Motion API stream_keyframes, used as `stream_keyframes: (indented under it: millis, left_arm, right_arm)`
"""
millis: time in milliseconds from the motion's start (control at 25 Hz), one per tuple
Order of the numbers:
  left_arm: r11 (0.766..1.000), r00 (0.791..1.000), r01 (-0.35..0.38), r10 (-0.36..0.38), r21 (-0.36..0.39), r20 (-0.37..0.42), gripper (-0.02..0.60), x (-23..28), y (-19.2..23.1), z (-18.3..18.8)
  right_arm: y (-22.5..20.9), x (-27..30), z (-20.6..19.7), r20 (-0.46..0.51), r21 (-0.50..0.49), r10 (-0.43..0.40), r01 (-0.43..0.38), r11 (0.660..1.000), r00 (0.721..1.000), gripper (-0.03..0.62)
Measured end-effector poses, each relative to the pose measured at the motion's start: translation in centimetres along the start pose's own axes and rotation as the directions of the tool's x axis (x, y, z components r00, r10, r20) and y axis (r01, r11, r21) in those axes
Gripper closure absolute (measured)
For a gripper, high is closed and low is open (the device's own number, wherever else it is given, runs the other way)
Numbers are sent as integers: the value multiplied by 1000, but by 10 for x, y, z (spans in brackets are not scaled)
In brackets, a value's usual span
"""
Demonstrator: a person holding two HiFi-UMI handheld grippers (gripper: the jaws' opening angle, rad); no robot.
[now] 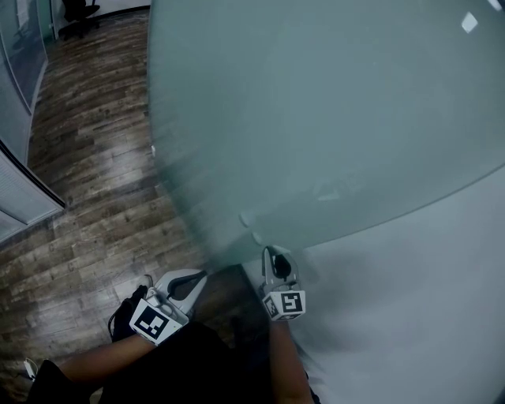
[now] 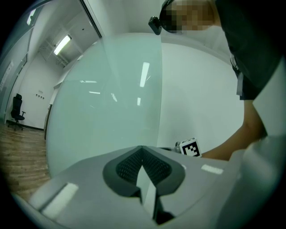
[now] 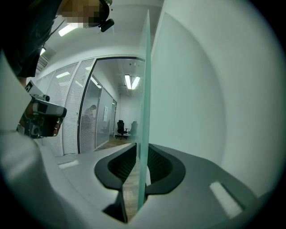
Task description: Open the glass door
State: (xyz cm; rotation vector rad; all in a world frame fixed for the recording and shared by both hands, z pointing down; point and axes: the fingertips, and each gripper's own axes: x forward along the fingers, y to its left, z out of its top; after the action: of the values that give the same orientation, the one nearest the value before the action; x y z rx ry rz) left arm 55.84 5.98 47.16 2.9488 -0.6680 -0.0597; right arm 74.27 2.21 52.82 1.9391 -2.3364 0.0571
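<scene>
The frosted glass door (image 1: 316, 118) fills the upper right of the head view, swung out from the white wall. My right gripper (image 1: 274, 256) is at the door's lower edge. In the right gripper view the door's thin edge (image 3: 144, 112) stands upright between the jaws of my right gripper (image 3: 140, 156); floor shows through a gap on the edge's left side, so the pads do not clamp it. My left gripper (image 1: 193, 280) hangs lower left, off the door. In its own view the left gripper (image 2: 142, 154) is shut on nothing, facing the glass door (image 2: 107, 103).
Wood plank floor (image 1: 87, 181) spreads to the left. A white wall (image 1: 410, 300) runs along the right. Glass partitions with blinds (image 3: 67, 112) line the corridor, with office chairs (image 3: 120, 127) far down it. Another chair (image 1: 79, 12) stands at top left.
</scene>
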Motion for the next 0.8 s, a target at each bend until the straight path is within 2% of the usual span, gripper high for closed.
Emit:
stream_keyframes:
  millis: [480,800]
  left_arm:
    - [1000,1000,8,-8,18,-7,581,12,-8,-4]
    - [1000,1000,-10,10,2,-15,581,12,-8,-6]
  right_arm:
    - [-27,12,-5,7,-8,-9,9,1000,1000,516]
    - [-42,13,-3,3,-3,-18,18,1000,1000,513]
